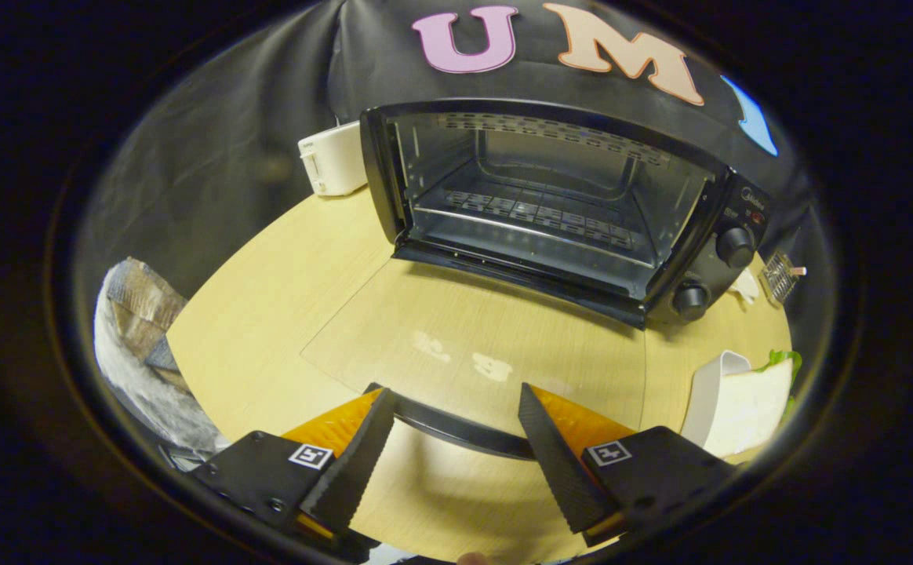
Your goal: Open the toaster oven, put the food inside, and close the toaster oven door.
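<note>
The black toaster oven (551,196) stands at the back of the wooden table with its cavity and wire rack exposed. Its glass door (488,337) lies flat, swung down toward me, and the table shows through it. The door's black handle (456,428) runs across just ahead of my fingers, low in the gap between them. My gripper (455,392) is open, with neither finger pressing on the handle. The food, a sandwich (751,408) with lettuce, sits in a white dish (707,396) to the right of my right finger.
A white pop-up toaster (335,161) stands left of the oven. Two knobs (735,246) are on the oven's right panel, with a small metal rack (778,275) and crumpled paper (743,286) beyond them. Off the table's left edge lies a grey bundle (143,329).
</note>
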